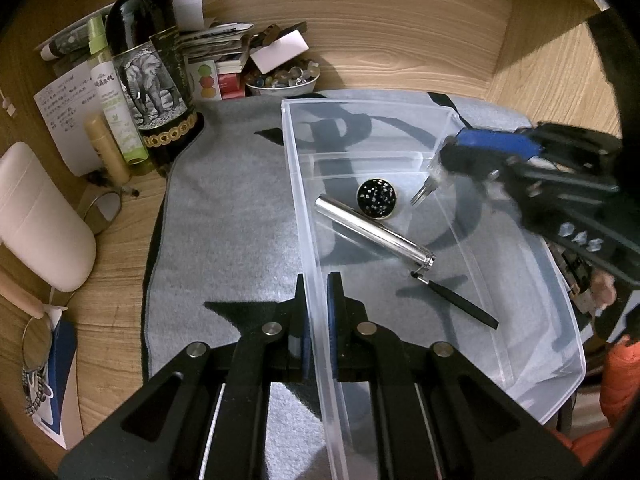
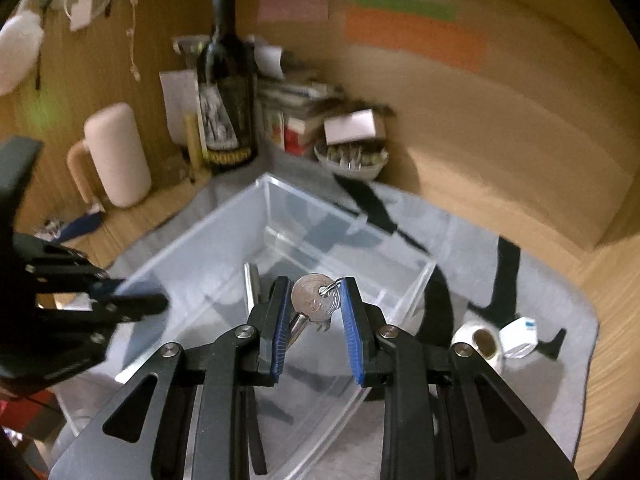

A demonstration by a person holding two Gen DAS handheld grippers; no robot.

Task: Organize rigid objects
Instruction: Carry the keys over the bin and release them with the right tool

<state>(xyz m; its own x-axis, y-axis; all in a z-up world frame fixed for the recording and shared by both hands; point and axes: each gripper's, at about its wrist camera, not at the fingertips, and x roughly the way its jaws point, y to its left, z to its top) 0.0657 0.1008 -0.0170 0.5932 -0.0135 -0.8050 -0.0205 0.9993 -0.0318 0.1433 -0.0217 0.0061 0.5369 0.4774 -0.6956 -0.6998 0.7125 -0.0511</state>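
Here the left gripper (image 1: 317, 292) had its fingers clamped on the near wall of the clear plastic bin (image 1: 400, 128), centre frame. The right gripper (image 2: 314, 306) hovered over the bin, fingers apart, a bunch of keys (image 2: 314, 300) hanging against the right finger. The keys looked light, stiff and slippery, so the broad heads seemed the best place to grip. Motion blur hid whether any pad truly touched them.
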